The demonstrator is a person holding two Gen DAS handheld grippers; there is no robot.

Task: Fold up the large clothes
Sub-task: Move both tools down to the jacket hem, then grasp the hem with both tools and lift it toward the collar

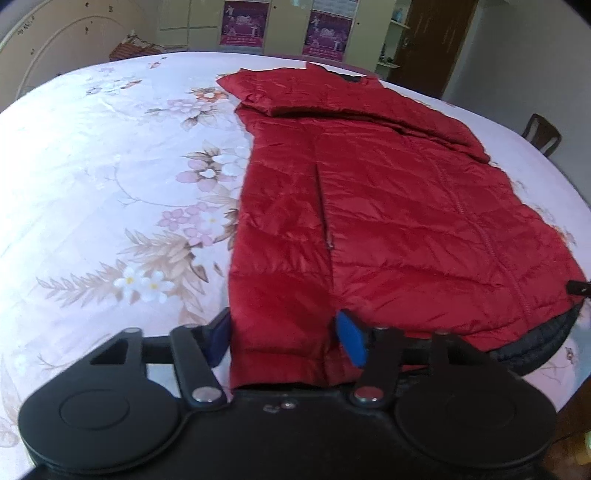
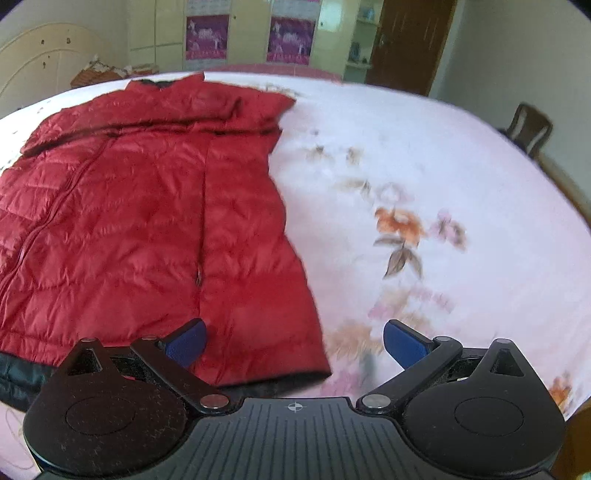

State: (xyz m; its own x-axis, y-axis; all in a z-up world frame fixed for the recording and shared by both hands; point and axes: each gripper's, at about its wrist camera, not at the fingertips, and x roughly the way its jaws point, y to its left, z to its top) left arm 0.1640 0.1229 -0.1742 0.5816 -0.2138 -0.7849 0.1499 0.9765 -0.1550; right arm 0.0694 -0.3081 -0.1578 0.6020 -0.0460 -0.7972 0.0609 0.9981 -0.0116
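- Jacket (image 1: 388, 206) lay flat on the bed (image 1: 110, 166), hem at 6 o'clock.
- Left tool (image 1: 282, 338) and right tool (image 2: 293, 341) gaped, straddling hem corners, gripping nothing.
- Slippery quilting could likely slide out, skewing the fold.

A: Your right view smears the floral bedsheet (image 2: 424, 229); the flowers are unreadable.

B: And the red jacket (image 1: 388, 206)?

A: The left gripper (image 1: 284, 336) covers its near hem. The wall posters (image 1: 327, 35) are cut off at the top, with print too small to read.
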